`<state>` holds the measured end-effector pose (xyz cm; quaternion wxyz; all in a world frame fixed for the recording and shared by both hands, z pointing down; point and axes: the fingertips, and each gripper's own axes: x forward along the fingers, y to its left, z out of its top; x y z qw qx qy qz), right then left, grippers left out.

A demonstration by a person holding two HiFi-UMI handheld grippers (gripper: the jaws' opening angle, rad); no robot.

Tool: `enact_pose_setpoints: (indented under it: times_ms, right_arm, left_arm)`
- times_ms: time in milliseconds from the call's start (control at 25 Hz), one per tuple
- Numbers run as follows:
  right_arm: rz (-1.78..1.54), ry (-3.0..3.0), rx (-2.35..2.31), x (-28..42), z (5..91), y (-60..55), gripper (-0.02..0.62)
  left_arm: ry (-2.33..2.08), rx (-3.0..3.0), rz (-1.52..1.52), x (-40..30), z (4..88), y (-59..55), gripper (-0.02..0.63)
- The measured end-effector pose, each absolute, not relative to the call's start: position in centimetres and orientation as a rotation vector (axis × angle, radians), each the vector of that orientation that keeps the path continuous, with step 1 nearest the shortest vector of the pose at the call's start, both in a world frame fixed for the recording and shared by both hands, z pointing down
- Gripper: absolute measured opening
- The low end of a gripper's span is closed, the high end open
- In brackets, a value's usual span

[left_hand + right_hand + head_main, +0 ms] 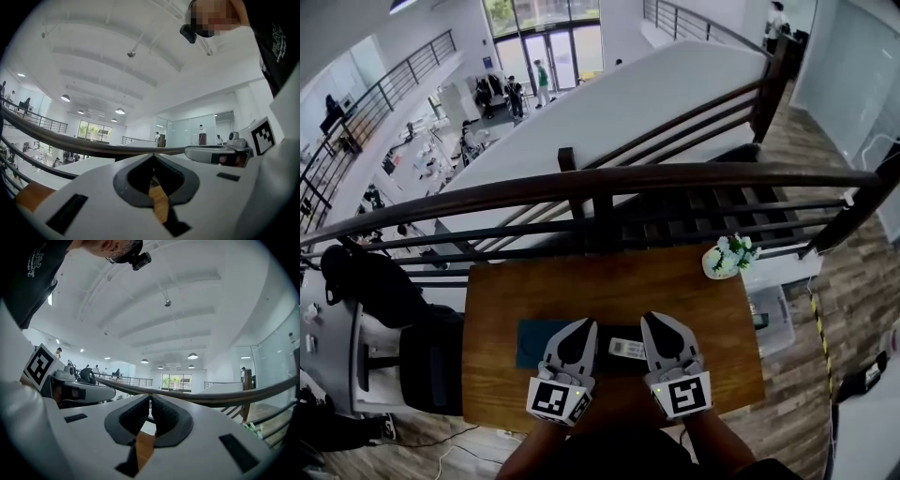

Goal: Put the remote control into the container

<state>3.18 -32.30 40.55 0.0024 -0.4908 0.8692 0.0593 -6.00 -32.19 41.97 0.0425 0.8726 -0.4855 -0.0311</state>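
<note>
A small white remote control (626,349) lies on the wooden table (609,281), on a dark patch between my two grippers. A flat dark teal container (532,343) sits left of it, partly hidden under my left gripper (585,324). I cannot tell whether the remote lies inside the container. My left gripper (152,155) points away from me with its jaws together and nothing between them. My right gripper (651,319) rests just right of the remote, and in the right gripper view its (150,397) dark ribbed pads meet at the tip, holding nothing.
A white pot of flowers (729,258) stands at the table's far right corner. A dark wooden railing (600,183) runs just beyond the far edge, with a drop to a lower floor behind it. A white box (771,319) sits right of the table, a chair (384,361) to its left.
</note>
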Motion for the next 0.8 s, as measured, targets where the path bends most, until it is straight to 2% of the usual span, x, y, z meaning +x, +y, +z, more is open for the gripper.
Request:
enact_pose_setpoints:
  times_ms: [280, 800]
  right_arm:
    - [0.329, 2.729, -1.595, 3.0, 39.6, -31.8, 0.031]
    - [0.290, 2.666, -1.604, 3.9, 38.6, -31.2, 0.029]
  left_arm:
    - [-1.504, 2.673, -0.089, -6.5, 41.8, -32.0, 0.006]
    - [-1.491, 2.683, -0.097, -6.4, 41.1, -31.5, 0.006]
